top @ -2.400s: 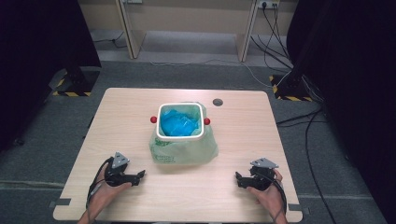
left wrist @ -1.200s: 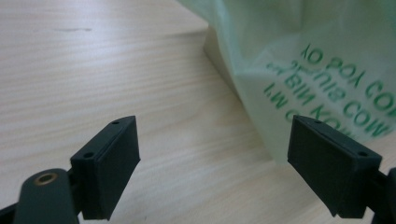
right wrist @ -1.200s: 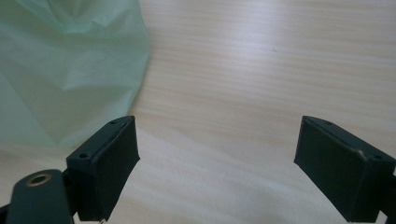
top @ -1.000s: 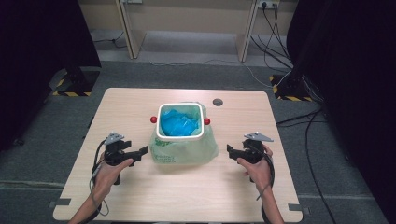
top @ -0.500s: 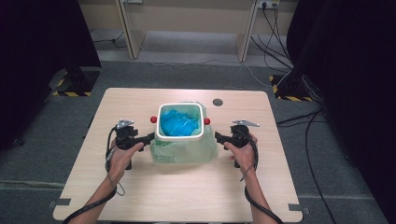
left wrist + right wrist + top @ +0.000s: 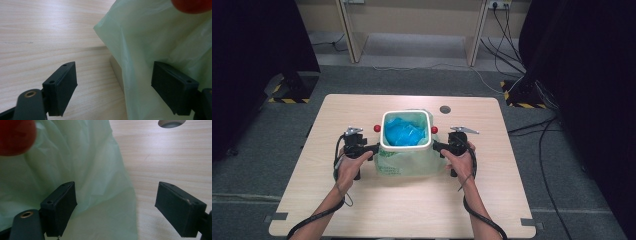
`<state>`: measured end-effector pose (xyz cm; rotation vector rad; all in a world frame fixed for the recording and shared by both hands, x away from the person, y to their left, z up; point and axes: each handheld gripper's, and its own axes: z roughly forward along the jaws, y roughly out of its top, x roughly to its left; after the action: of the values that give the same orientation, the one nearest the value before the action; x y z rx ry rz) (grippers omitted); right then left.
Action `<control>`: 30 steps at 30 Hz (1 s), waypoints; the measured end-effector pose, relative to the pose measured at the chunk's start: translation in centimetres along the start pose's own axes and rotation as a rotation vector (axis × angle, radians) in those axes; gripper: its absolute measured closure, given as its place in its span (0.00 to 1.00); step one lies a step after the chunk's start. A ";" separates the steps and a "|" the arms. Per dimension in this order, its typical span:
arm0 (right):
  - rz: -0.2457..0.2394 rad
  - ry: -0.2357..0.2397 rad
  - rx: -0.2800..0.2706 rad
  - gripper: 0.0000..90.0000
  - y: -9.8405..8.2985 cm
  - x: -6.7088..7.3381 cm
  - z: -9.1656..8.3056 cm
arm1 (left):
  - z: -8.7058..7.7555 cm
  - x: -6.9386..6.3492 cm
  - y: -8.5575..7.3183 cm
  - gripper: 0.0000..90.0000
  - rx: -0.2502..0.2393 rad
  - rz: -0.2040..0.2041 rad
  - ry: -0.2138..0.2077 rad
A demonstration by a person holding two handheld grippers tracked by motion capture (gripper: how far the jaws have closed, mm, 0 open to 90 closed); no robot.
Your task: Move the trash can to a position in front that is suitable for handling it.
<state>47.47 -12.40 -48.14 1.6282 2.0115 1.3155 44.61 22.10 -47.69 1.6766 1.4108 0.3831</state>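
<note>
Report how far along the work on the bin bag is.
Done: both grippers are at the small white bin, the left gripper at its left side, the right gripper at its right. In hand: both are open, jaws around folds of the green bag hanging over the rim. Left: neither has closed on the bag, which is still draped over the bin with the blue stuff inside.

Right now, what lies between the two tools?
In the high view, the bin with its green liner bag sits between left tool and right tool.
</note>
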 end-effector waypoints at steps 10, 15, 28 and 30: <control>0.008 0.041 -0.007 0.26 -0.6 -0.3 -1.1 | 0.0 -1.3 -0.1 0.24 0.014 0.020 -0.006; 0.004 0.035 -0.003 0.26 -1.1 -0.9 -2.3 | 0.1 -2.3 -0.4 0.25 0.019 0.044 -0.027; 0.007 0.026 -0.014 0.27 -2.6 -1.6 -4.8 | -0.5 -4.2 -1.4 0.26 0.032 0.097 -0.055; 0.007 0.031 -0.015 0.27 -2.8 -1.6 -5.0 | -0.6 -4.2 -1.5 0.26 0.031 0.099 -0.059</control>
<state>42.82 -16.17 -47.98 1.6195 2.0102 1.3627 41.99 18.53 -47.25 1.7737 1.3005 0.3653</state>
